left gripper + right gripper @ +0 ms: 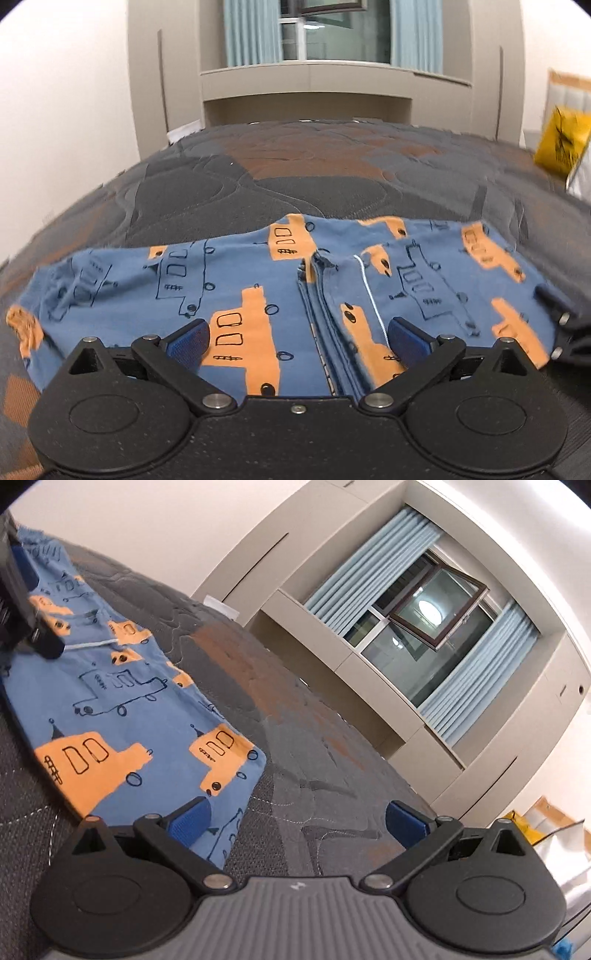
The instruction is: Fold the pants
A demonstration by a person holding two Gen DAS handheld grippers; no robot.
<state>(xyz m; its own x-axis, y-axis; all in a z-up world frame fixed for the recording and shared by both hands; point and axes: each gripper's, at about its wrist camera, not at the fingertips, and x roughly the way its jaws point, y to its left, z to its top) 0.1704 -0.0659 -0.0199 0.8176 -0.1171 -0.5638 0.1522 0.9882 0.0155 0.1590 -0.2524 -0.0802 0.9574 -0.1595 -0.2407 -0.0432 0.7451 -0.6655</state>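
Both grippers stand wide open with nothing held: the left gripper (297,334) hovers over the middle seam of the blue pants (236,295) spread flat on the dark quilted bed (295,173), the right gripper (295,821) apparently just above their corner.

Grey-and-brown quilted bed (314,173) spreads ahead of the jaws; beyond it, blue curtains (480,679) flank an open window (436,605).
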